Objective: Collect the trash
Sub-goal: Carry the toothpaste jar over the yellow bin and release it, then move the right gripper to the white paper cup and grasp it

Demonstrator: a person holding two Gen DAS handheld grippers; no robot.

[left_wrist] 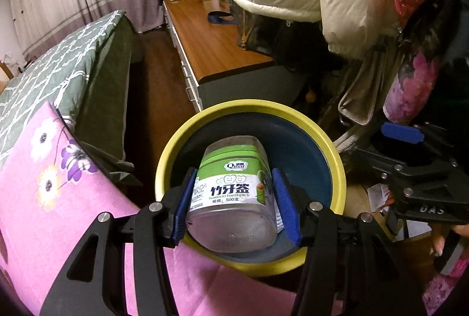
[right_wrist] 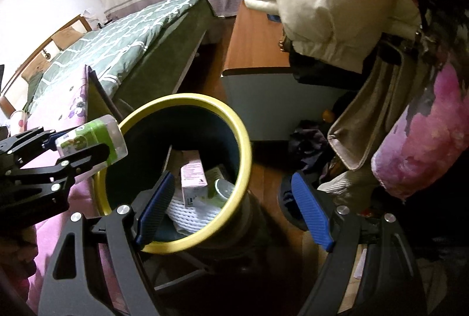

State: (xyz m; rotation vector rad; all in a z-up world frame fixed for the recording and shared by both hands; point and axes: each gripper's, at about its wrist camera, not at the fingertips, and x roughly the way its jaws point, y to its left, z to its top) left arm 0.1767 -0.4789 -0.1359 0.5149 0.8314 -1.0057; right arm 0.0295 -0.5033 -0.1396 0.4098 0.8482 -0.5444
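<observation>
Blue fingers (left_wrist: 283,207) of the left gripper (left_wrist: 233,206) pinch a clear toothpick jar (left_wrist: 233,193) with a green label, one pad on each side, and hold it tilted at the near rim of the yellow-rimmed bin (left_wrist: 337,169), partly over its dark mouth. Beside the bin, the right gripper (right_wrist: 234,210) has its fingers spread wide with nothing between them; one pad sits over the bin's near rim, the other hangs over the floor just outside it. Inside the bin already lie a pink-and-white carton (right_wrist: 192,172), a white mesh piece (right_wrist: 190,213) and a pale round lid or can (right_wrist: 224,187), so some collecting looks done. The jar is not yet released; letting it drop seems the step in hand. What else remains outside the bin I cannot tell.
</observation>
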